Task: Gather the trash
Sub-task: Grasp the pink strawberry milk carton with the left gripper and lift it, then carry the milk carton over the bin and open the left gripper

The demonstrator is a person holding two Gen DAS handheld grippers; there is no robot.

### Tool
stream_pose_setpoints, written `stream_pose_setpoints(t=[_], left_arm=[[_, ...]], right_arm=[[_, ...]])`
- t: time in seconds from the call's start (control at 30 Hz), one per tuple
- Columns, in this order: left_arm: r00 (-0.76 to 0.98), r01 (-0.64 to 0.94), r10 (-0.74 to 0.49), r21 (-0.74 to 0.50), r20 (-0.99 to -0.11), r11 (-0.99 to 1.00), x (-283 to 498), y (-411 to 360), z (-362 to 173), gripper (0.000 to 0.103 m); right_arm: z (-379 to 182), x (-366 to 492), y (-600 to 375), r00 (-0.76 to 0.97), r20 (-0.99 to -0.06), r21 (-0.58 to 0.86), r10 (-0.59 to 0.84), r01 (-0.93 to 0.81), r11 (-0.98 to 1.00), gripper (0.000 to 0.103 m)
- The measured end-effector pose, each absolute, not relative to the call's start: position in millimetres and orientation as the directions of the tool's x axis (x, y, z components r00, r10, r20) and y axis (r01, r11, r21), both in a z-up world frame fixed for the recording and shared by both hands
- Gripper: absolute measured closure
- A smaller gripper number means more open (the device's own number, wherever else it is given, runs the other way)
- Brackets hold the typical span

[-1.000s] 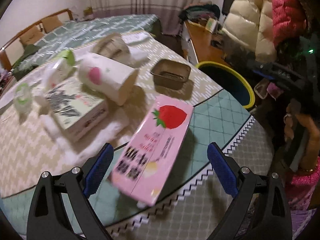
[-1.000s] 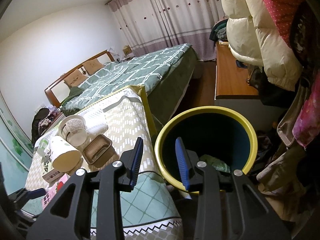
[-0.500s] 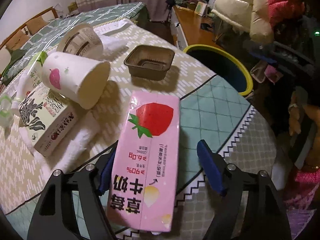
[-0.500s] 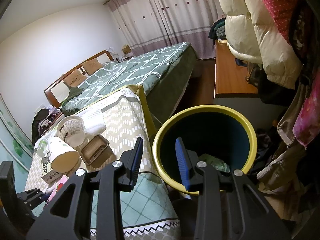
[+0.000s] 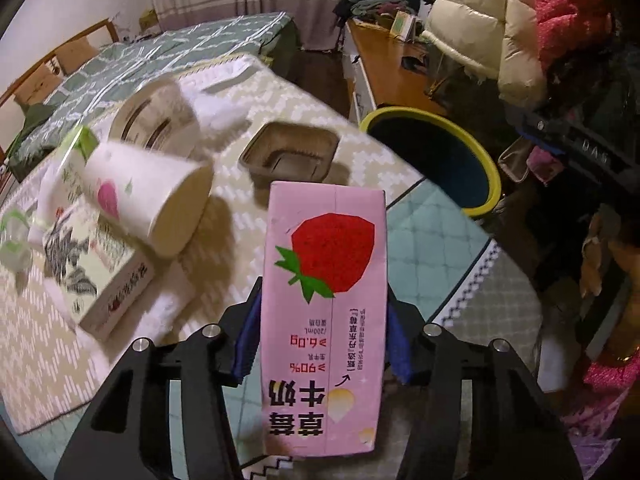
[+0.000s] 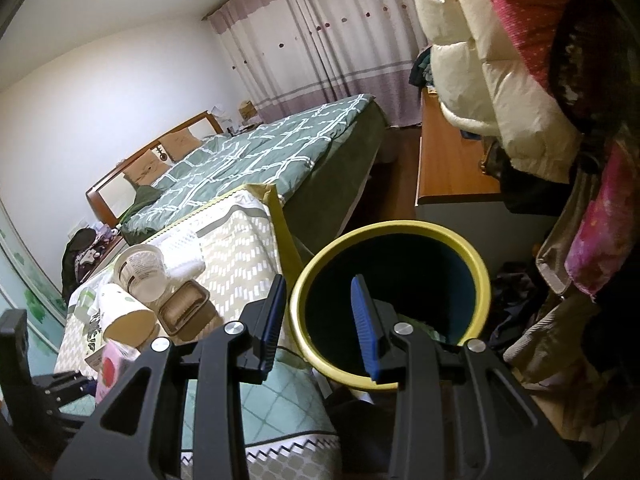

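1. Left wrist view: left gripper (image 5: 324, 340) clamps the pink strawberry milk carton (image 5: 324, 316) by its sides, lifted above the table (image 5: 424, 240). Risk: the carton's far end juts well ahead of the blue pads and may swing, slip out, or clip the brown plastic tray (image 5: 290, 156) or paper cup (image 5: 148, 200) on the way to the yellow-rimmed trash bin (image 5: 480, 168). Change: one second earlier the jaws stood wide with the carton lying flat; now they are closed on it
2. Right wrist view: right gripper (image 6: 320, 316) empty, fingers narrowly apart, over the trash bin (image 6: 394, 232). Risk: it may obstruct the drop. Change: bin sits slightly lower in frame; the carton (image 6: 110, 368) now shows at lower left
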State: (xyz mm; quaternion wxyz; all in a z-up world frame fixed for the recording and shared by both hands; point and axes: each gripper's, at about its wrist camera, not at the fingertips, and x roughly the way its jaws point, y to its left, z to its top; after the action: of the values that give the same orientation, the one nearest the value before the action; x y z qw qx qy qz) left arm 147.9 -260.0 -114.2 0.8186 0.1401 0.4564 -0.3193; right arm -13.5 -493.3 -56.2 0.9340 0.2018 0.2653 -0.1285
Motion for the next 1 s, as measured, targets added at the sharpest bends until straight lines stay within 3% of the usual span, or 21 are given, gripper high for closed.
stream_pose_setpoints(t=[0.47, 1.0], left_arm=[[0.376, 0.727, -0.486, -0.074, -0.789, 0.683, 167, -344, -73, 0.05], [0.303, 0.804, -0.519, -0.078, -0.799, 0.59, 190, -478, -80, 0.05]], right_arm=[[-58, -42, -539, 0.809, -0.548, 0.306, -0.212, 0.43, 0.849, 0.071], [-75, -58, -584, 0.774, -0.572, 0.305, -0.272, 0.509, 0.805, 0.07]])
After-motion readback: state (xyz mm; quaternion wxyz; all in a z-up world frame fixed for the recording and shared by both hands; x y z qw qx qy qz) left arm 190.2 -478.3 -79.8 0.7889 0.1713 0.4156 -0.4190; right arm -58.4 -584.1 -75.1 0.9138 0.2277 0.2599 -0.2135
